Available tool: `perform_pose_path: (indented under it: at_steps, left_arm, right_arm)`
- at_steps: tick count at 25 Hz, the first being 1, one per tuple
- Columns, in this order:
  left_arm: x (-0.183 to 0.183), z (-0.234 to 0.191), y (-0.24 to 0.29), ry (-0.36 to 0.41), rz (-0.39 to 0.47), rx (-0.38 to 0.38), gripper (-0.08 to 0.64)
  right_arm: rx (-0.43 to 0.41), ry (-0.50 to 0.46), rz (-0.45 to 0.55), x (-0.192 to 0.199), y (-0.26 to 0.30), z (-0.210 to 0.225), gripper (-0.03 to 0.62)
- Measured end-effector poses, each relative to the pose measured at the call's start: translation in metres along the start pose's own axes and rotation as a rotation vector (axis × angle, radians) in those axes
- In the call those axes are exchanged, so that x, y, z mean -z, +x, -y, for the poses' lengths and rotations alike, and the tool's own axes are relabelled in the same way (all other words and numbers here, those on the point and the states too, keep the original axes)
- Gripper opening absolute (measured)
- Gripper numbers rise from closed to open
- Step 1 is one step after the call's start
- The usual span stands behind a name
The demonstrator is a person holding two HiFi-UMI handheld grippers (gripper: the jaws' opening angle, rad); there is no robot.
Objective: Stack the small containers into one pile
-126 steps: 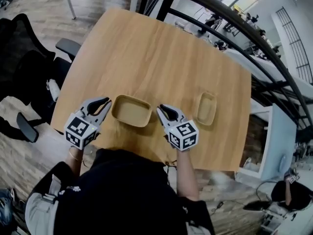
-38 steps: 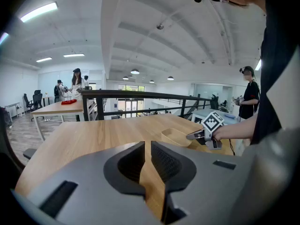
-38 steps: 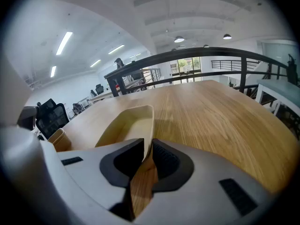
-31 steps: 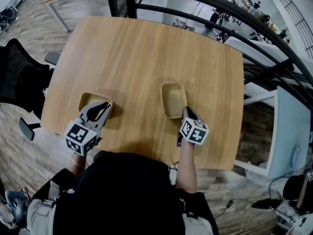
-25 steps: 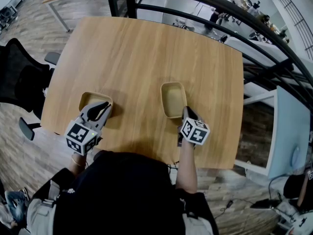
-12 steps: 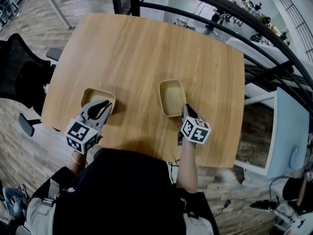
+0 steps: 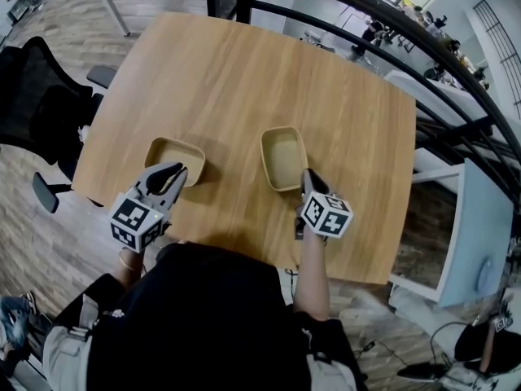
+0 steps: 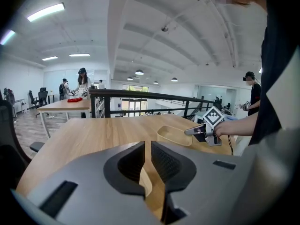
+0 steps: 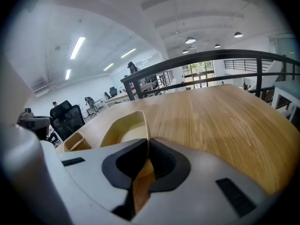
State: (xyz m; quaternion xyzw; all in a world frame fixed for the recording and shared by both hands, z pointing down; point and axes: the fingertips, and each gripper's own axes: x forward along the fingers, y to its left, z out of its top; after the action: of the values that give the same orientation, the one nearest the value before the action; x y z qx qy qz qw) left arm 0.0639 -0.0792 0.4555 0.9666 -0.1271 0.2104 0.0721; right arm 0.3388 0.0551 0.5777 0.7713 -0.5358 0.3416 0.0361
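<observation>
Two small tan containers are on the wooden table (image 7: pixel 244 72). My left gripper (image 7: pixel 172 172) is shut on the near rim of the left container (image 7: pixel 173 155); its thin wall (image 8: pixel 146 184) shows between the jaws of that gripper (image 8: pixel 147 146). The right gripper (image 7: pixel 308 179) is shut on the near rim of the right container (image 7: pixel 282 157), whose rim runs into the jaws of this gripper (image 9: pixel 148 146). In the left gripper view the right container (image 8: pixel 172 135) lies ahead with the right gripper (image 8: pixel 197 131) on it. The left container (image 9: pixel 75 142) is also in the right gripper view.
A black office chair (image 7: pixel 41 112) stands off the table's left edge. A dark railing (image 7: pixel 366 23) runs behind the far edge, with a drop to a lower floor. The near table edge is just under my hands. People stand far back in the room (image 8: pixel 82 83).
Both grippers have slid their containers a little toward each other, so the gap between the two containers is smaller. The jaws have stayed shut on the rims.
</observation>
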Motion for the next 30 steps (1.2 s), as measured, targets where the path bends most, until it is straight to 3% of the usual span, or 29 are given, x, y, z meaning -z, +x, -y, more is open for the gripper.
perform_pose_path:
  at_steps: [13,18,30]
  left_arm:
    - [0.013,-0.026,-0.026,-0.048,0.015,-0.073,0.028]
    - [0.019,-0.040,-0.039,-0.066,0.014,-0.111,0.026]
    - [0.028,-0.062,-0.065,-0.104,0.029,-0.175,0.026]
  right_arm:
    - [-0.161,-0.062,-0.010,-0.018,0.022,-0.065,0.032]
    - [-0.218,-0.148,-0.030,-0.030,0.033,-0.097,0.032]
    - [-0.383,-0.234,-0.057,-0.042,0.046,-0.173,0.032]
